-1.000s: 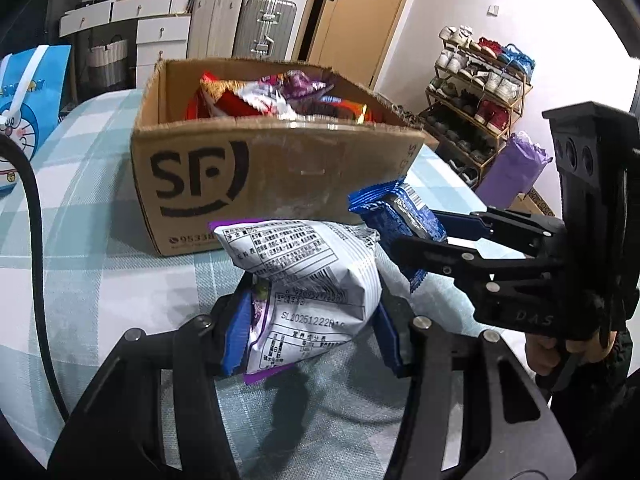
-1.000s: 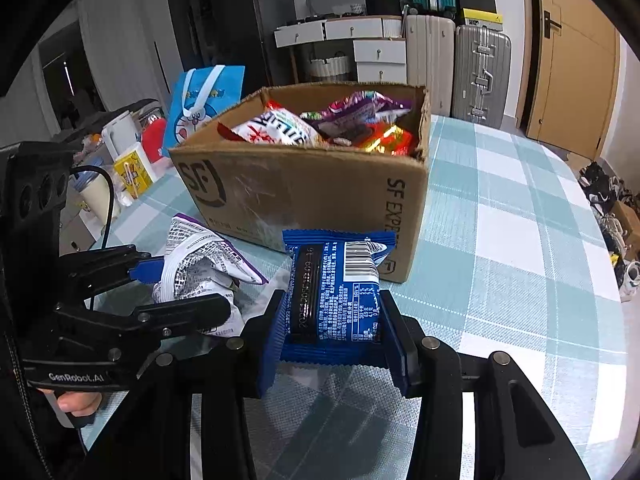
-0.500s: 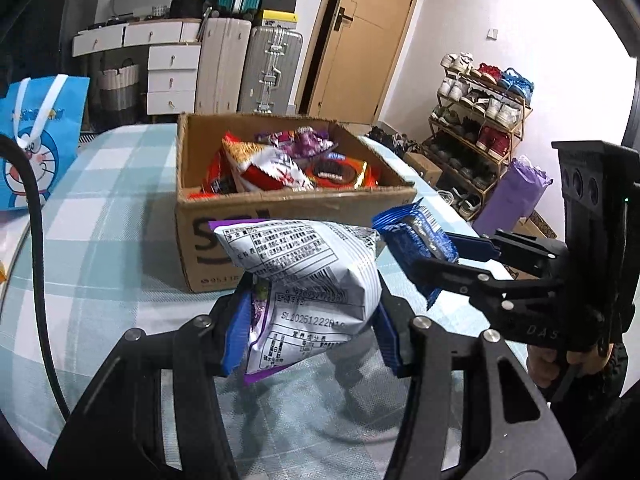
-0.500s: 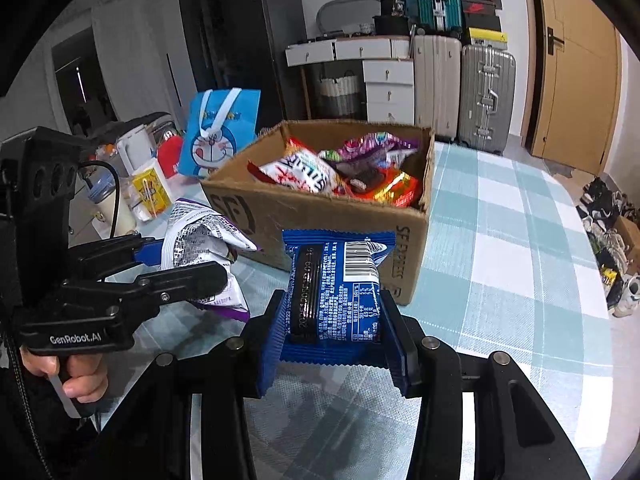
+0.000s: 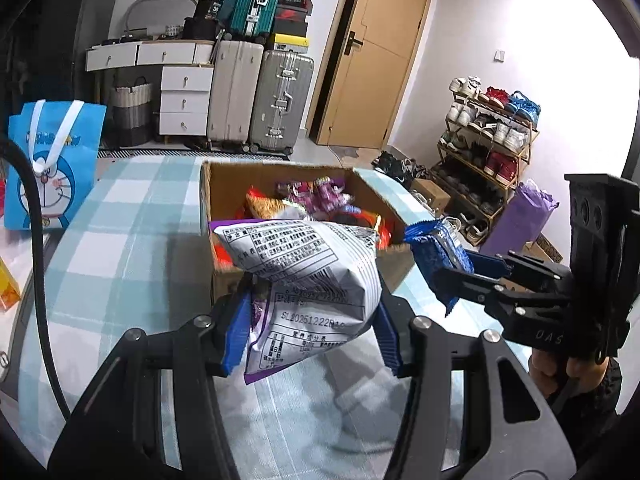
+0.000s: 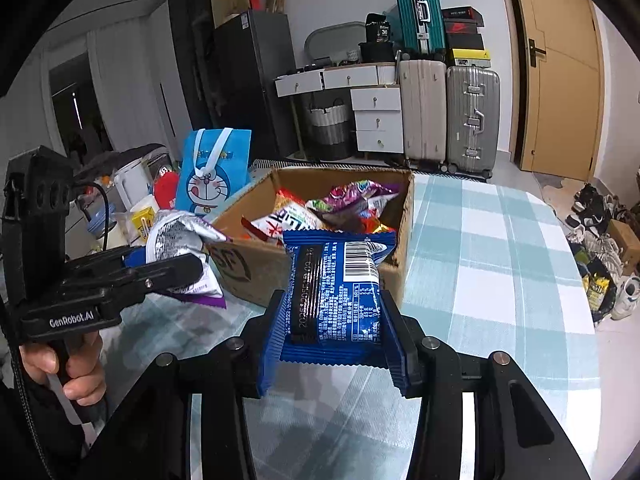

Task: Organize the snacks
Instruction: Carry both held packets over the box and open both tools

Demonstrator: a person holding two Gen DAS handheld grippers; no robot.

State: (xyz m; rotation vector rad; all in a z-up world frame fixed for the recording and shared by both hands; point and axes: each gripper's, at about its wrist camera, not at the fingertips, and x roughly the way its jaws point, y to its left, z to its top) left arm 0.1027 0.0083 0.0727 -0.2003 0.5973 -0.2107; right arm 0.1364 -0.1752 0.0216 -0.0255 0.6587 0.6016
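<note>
Fingers of the left gripper (image 5: 310,330) pinch a white-and-purple snack bag (image 5: 308,276) that hides the near wall of the cardboard box (image 5: 280,178) at 12 o'clock. Right gripper (image 6: 334,350) fingers clamp a blue biscuit packet (image 6: 336,292) above the checked tabletop (image 6: 500,264). Inside the box lie mixed red, orange and purple packets (image 6: 344,202), perhaps five or six. Only the right wrist view shows the box's printed side.

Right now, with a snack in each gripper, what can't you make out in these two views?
- Left wrist view: the silver bag hides the cardboard box front wall.
- Right wrist view: the blue packet covers the box's near corner.
- Both views: snacks at the box's bottom are buried; packet print is too small.
</note>
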